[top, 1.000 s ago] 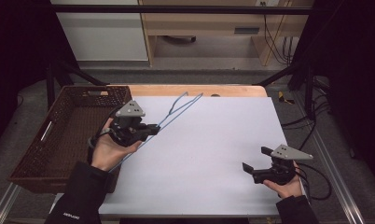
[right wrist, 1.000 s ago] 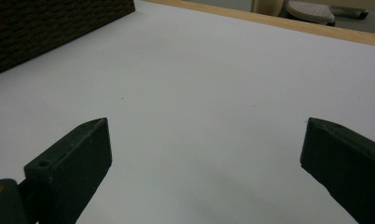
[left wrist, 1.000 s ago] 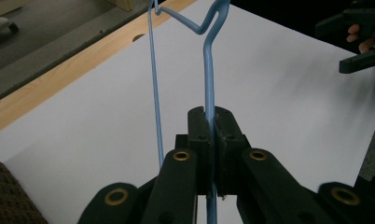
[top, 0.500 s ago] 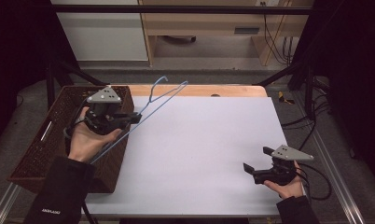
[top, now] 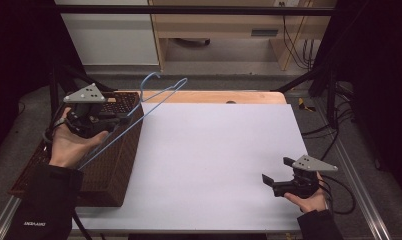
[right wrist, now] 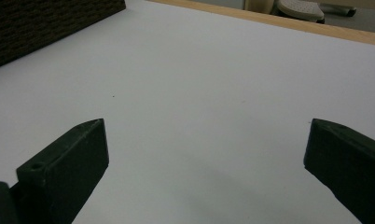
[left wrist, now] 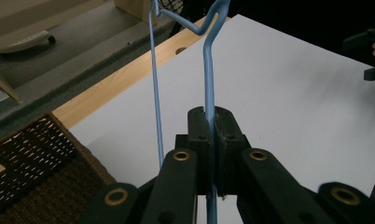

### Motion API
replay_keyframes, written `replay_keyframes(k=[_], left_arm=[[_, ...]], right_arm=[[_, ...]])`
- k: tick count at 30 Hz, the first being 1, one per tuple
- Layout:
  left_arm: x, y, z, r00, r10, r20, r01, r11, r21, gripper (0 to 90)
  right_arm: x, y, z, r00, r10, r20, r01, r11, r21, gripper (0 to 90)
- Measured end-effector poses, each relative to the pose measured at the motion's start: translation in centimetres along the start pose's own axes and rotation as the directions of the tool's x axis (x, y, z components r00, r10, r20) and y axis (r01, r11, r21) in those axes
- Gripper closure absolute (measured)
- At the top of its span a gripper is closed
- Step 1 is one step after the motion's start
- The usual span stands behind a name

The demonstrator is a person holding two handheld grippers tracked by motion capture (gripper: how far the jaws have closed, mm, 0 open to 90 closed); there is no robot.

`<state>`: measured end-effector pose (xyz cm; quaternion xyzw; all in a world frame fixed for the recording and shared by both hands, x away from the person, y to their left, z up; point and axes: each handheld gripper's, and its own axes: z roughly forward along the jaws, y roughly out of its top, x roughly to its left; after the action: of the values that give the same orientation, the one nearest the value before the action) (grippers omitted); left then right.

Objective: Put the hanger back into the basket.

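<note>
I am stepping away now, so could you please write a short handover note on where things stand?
Left gripper: shut on the blue wire hanger, held in the air above the wicker basket.
Right gripper: open, nothing in it, low over the white table.
Done: hanger picked up and over the basket.
Left: probably lower it into the basket and release.

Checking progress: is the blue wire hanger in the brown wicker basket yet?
Not yet: the blue wire hanger, clamped by the left gripper, hangs above the brown wicker basket.
</note>
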<state>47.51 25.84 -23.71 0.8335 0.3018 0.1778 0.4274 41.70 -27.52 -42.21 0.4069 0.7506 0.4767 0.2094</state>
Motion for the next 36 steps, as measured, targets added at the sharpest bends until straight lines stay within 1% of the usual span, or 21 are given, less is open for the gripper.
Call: replay_keyframes(k=[4, 6, 12, 14, 16, 18, 19, 21, 23, 24, 26, 29, 34, 36], left_arm=[[1.0, -0.7, -0.8, 0.9999, 0.002, -0.011, -0.002, 1.0, 0.01, 87.2], [1.5, -1.1, -1.2, 0.9998, -0.011, -0.015, 0.011, 0.9999, 0.003, 87.1], [3.1, -2.2, -2.3, 0.9998, -0.012, -0.018, 0.012, 0.9999, 0.005, 87.1], [3.5, -2.6, -2.7, 0.9997, -0.017, -0.017, 0.017, 0.9998, -0.003, 87.1], [3.9, -2.9, -3.1, 0.9997, -0.013, -0.02, 0.013, 0.9999, -0.004, 87.1], [4.3, -3.3, -3.4, 0.9994, -0.02, -0.027, 0.02, 0.9998, -0.003, 87.1], [4.6, -3.5, -3.6, 0.9993, -0.017, -0.033, 0.017, 0.9999, -0.002, 87.1], [5.1, -3.9, -3.9, 0.9988, -0.028, -0.041, 0.028, 0.9996, -0.003, 87.1], [5.3, -4.1, -4.0, 0.9986, -0.028, -0.044, 0.028, 0.9996, -0.002, 87.1], [5.7, -4.5, -4.3, 0.9979, -0.041, -0.051, 0.04, 0.9992, -0.004, 87.1], [6.1, -4.8, -4.4, 0.9976, -0.042, -0.056, 0.042, 0.9991, 0.001, 87.1], [6.5, -5.2, -4.6, 0.9972, -0.048, -0.057, 0.048, 0.9988, 0.006, 87.1], [7.2, -5.9, -5.0, 0.9963, -0.064, -0.057, 0.064, 0.9979, -0.005, 87.1], [7.5, -6.2, -5.1, 0.9953, -0.069, -0.068, 0.069, 0.9976, 0.0, 87.1]], right_arm=[[-0.1, 0.0, 0.0, 1.0, -0.002, -0.001, 0.002, 1.0, -0.004, 0.5], [-0.1, 0.0, 0.0, 1.0, -0.002, 0.0, 0.002, 1.0, -0.003, 0.5], [-0.1, 0.0, 0.0, 1.0, 0.002, 0.0, -0.002, 1.0, -0.006, 0.5], [-0.1, 0.0, -0.1, 1.0, 0.002, 0.002, -0.002, 1.0, -0.007, 0.5], [-0.1, 0.0, -0.1, 1.0, 0.002, 0.002, -0.002, 1.0, -0.008, 0.5], [-0.1, 0.0, -0.1, 1.0, 0.002, 0.001, -0.002, 1.0, -0.007, 0.5], [-0.1, 0.0, -0.1, 1.0, 0.0, -0.001, 0.0, 1.0, -0.004, 0.5], [-0.1, 0.0, 0.0, 1.0, 0.0, -0.001, 0.0, 1.0, -0.004, 0.5], [-0.1, 0.0, -0.1, 1.0, 0.002, -0.001, -0.002, 1.0, -0.004, 0.5], [-0.1, 0.0, -0.1, 1.0, 0.005, 0.0, -0.005, 1.0, -0.01, 0.5], [-0.1, 0.1, -0.1, 1.0, 0.008, -0.001, -0.008, 1.0, -0.013, 0.5], [-0.1, 0.0, -0.1, 1.0, 0.005, 0.001, -0.005, 1.0, -0.01, 0.5], [-0.1, 0.0, -0.1, 1.0, 0.004, 0.001, -0.004, 1.0, -0.008, 0.5], [-0.1, 0.0, -0.1, 1.0, 0.003, 0.003, -0.003, 1.0, -0.009, 0.5]])
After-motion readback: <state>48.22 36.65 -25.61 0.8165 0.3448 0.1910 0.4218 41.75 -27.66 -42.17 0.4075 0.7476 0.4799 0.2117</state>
